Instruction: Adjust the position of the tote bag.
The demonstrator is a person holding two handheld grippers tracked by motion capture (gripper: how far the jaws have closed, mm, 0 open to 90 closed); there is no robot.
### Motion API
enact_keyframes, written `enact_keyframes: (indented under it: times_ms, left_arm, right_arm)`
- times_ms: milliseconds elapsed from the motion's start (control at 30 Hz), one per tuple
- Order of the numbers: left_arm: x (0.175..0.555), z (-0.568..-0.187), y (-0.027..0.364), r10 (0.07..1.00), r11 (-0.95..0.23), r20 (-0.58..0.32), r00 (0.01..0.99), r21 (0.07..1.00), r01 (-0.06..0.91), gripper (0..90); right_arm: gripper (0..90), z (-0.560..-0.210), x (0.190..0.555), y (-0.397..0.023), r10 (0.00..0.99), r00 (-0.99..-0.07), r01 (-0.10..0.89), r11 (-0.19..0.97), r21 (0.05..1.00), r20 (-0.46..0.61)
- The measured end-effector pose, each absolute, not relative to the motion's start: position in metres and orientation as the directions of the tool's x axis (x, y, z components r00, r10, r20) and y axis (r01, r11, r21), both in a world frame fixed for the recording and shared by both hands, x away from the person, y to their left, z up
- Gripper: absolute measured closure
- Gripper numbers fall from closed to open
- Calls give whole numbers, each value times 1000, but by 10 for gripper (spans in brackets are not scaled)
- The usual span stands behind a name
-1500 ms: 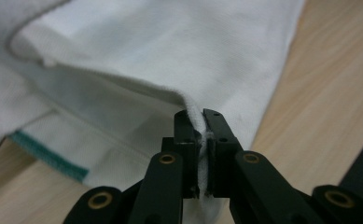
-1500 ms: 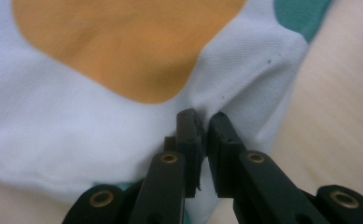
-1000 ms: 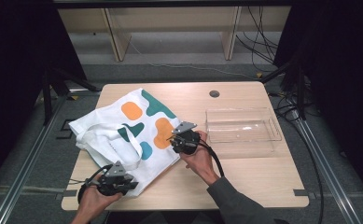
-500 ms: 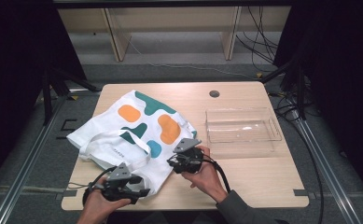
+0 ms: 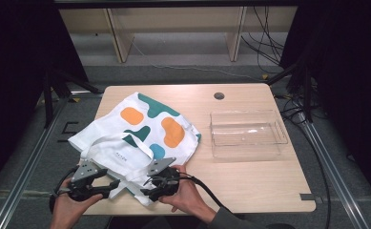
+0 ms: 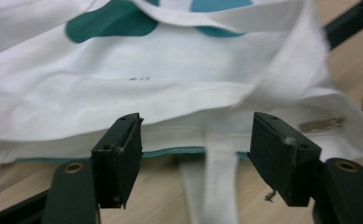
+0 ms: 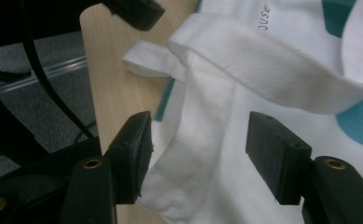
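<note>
Both hands come in low from the near edge of the table (image 5: 250, 176), each wrapped around its tool, and the two tools angle in towards each other over the near hem of the tote bag (image 5: 140, 131). The left gripper (image 5: 110, 187) sits at the table's near left corner, pointing right along the edge; the right gripper (image 5: 147, 187) is just beside it, held by a hand whose fingers curl underneath, its cable trailing off to the right. Jaws on both have just been opening, and both stand wide now with nothing pinched. From above, the bag lies spread on the left half of the table, white with orange, green and blue blobs, one corner hanging off the left edge, and a clear plastic tray (image 5: 248, 134) sits well apart on the right. The left gripper view gets in close: the bag's hem runs across just beyond the jaws, and a white strap (image 6: 214, 182) drops down between them, untouched by either pad. The right gripper view shows a bunched fold of the bag (image 7: 202, 154) lying loose between its spread jaws, a handle loop (image 7: 282, 74) draped above, and the other gripper's dark tip at top left.
</note>
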State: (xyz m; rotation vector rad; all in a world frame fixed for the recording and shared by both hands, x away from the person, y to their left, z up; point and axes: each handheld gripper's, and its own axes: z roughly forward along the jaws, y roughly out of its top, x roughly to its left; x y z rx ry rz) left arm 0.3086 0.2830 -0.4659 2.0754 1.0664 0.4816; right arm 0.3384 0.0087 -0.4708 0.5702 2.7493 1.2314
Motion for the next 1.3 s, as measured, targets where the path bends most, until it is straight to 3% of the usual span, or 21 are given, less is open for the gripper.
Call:
enact_keyframes:
  times_ms: [133, 167, 200, 300, 400, 533, 600, 767, 967, 1033, 1100, 1133, 1300]
  left_arm:
    - [314, -471, 296, 824, -421, 53, 564, 724, 546, 313]
    - [314, -472, 298, 834, -411, 48, 550, 718, 562, 304]
    - [315, -473, 305, 844, -410, 64, 532, 717, 564, 305]
    - [315, -474, 314, 874, -382, 89, 478, 732, 563, 302]
    - [315, -476, 332, 928, -305, 105, 357, 763, 570, 295]
    - [315, -478, 343, 949, -275, 120, 291, 765, 583, 276]
    - [314, -479, 346, 945, -310, 172, 278, 745, 591, 268]
    - [315, -482, 348, 941, -329, 200, 273, 731, 598, 270]
    - [318, -486, 340, 916, -382, 200, 349, 706, 597, 297]
    - [319, -487, 337, 894, -414, 193, 405, 702, 579, 343]
    - [319, -488, 333, 870, -451, 194, 454, 685, 572, 508]
    - [319, -489, 330, 859, -478, 227, 459, 675, 562, 701]
    - [311, -487, 319, 807, -557, 260, 530, 631, 540, 796]
  right_arm:
    - [449, -483, 337, 21, 360, -933, 270, 661, 701, 20]
    - [594, -488, 339, 22, 336, -942, 247, 679, 691, 7]
    - [680, -488, 339, 20, 330, -944, 233, 696, 680, -14]
    - [862, -487, 343, 8, 326, -944, 203, 711, 674, -59]
    - [881, -486, 347, -10, 332, -939, 200, 740, 642, -91]
    - [882, -484, 348, -27, 351, -930, 209, 746, 632, -107]
    - [882, -479, 349, -45, 378, -917, 223, 746, 627, -124]
    - [881, -476, 352, -68, 407, -901, 228, 736, 638, -147]
    - [882, -472, 357, -95, 447, -878, 243, 723, 647, -171]
    - [882, -470, 358, -101, 467, -868, 259, 713, 651, -166]
    - [882, -469, 358, -105, 474, -867, 268, 705, 657, -154]
    - [881, -470, 358, -106, 477, -860, 258, 713, 652, -182]
    - [878, -469, 358, -112, 504, -841, 276, 710, 647, -195]
